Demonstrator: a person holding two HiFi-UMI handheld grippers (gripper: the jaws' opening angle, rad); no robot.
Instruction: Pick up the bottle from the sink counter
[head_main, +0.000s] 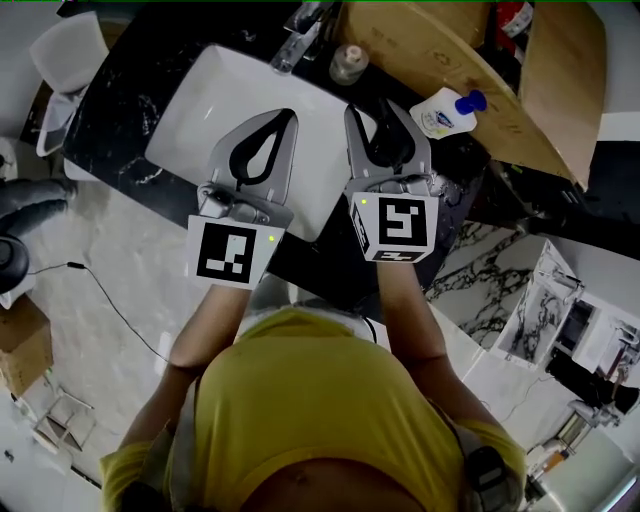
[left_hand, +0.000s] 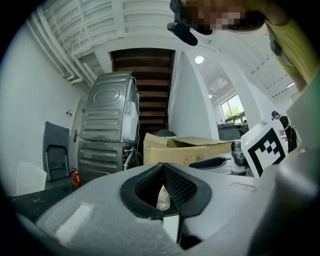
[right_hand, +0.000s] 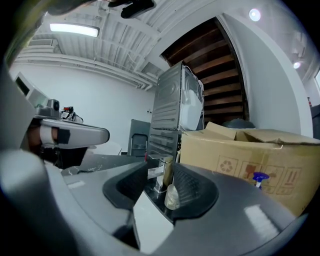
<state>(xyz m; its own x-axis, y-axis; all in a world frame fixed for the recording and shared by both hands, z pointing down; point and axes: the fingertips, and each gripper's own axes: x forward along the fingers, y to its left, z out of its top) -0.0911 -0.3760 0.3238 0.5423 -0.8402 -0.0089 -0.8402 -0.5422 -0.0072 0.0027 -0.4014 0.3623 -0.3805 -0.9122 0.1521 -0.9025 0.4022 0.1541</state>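
Observation:
A small clear bottle stands on the black counter just right of the faucet. A white bottle with a blue cap lies further right, beside a cardboard box. My right gripper hovers over the white sink's right rim, open and empty. In the right gripper view the clear bottle and the faucet show through the gap between the jaws of the right gripper. My left gripper hangs over the basin, shut on nothing. The clear bottle shows through the left gripper's hollow.
A large cardboard box and a brown board crowd the counter's right end. A grey metal appliance stands behind the counter. A chair sits at the left, and a cable runs over the marble floor.

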